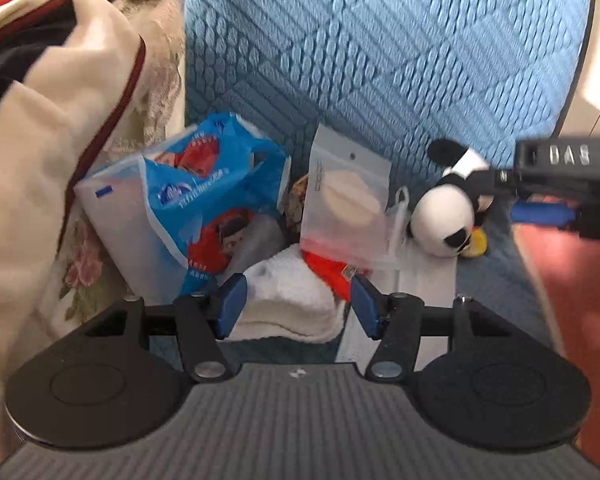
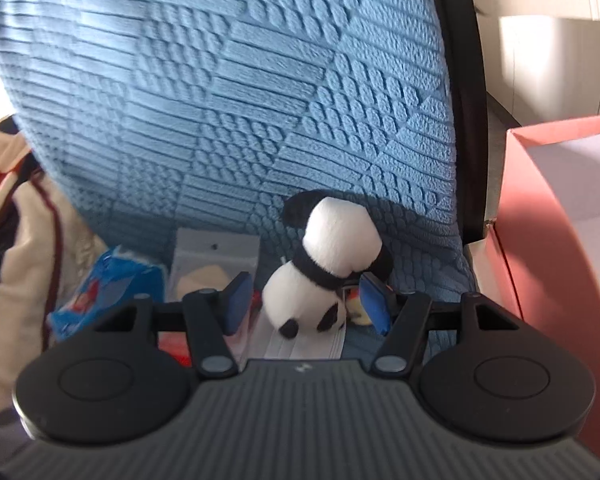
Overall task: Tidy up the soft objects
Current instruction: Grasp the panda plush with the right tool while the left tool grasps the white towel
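My right gripper (image 2: 304, 300) is spread wide, its blue pads on either side of the panda plush (image 2: 324, 268) without pressing it. The panda is white and fuzzy with black ears and a black band across its body, lying head-down at the foot of the blue quilted cushion (image 2: 220, 80). My left gripper (image 1: 298, 304) is also wide apart, hovering over a folded white towel (image 1: 292, 300) in front of that cushion. A blue tissue pack (image 1: 204, 200) leans left of the towel.
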The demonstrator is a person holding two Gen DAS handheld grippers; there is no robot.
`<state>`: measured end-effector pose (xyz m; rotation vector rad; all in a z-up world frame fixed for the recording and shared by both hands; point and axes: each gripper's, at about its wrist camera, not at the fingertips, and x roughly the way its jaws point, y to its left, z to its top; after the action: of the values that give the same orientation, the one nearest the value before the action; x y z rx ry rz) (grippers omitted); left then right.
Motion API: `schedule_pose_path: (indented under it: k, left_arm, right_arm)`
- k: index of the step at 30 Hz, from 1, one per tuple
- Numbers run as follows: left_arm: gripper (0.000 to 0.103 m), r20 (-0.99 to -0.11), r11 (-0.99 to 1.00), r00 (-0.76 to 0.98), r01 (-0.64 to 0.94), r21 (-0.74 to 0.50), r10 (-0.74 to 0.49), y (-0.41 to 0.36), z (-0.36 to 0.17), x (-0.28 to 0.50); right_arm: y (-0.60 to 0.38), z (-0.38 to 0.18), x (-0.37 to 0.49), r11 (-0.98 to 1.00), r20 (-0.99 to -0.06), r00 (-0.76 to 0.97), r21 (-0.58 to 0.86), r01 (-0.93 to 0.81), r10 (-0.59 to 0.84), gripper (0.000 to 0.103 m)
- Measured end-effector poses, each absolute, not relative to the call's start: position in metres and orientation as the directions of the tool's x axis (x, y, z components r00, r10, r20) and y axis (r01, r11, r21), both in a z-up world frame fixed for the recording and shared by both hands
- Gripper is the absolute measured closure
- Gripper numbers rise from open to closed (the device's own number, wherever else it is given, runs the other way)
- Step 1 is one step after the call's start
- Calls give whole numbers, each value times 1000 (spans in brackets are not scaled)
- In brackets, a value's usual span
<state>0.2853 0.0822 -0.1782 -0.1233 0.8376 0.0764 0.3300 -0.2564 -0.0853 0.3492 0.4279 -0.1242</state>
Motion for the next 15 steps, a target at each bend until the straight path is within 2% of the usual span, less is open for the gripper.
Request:
schedule_pose_path:
  k: [9, 15]
  left_arm:
    - [39, -774, 990, 632, -115, -76, 14, 79, -205, 297]
    - [40, -774, 989, 632, -124, -76, 20, 76, -212, 301]
  right_arm:
    - [-266, -96, 367, 920, -477, 878, 325, 221, -42, 40]
    - [-259, -98, 383, 942, -487, 872, 260, 210, -60, 41]
